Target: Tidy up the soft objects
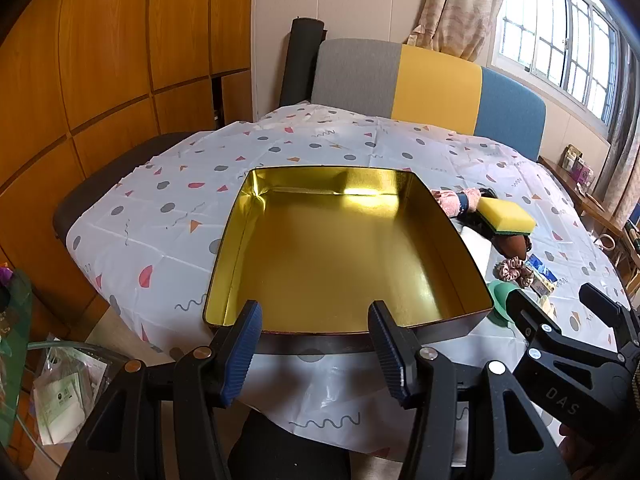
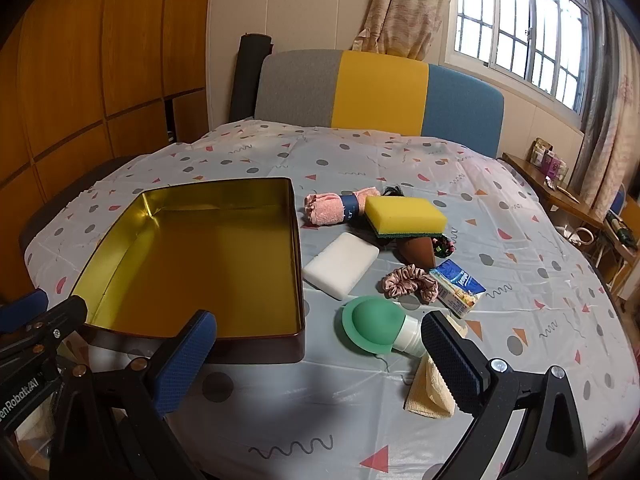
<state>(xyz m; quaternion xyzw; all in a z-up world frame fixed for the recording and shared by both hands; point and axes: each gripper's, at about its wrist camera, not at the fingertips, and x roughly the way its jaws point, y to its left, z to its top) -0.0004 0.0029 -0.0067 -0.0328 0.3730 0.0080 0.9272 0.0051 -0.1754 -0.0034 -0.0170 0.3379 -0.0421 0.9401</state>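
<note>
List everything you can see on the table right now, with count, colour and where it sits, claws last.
tin box: one, gold inside, empty, table's left
rolled towel: one, pink, beyond the tin's far right corner
sponge: one, yellow on green, right of towel
white block: one, beside the tin
brown cone: one, under the sponge's near edge
scrunchie: one, pink satin
tissue pack: one, blue and yellow
green dome: one, near edge
cloth: one, pale yellow
left claw: open, empty
right claw: open, empty
</note>
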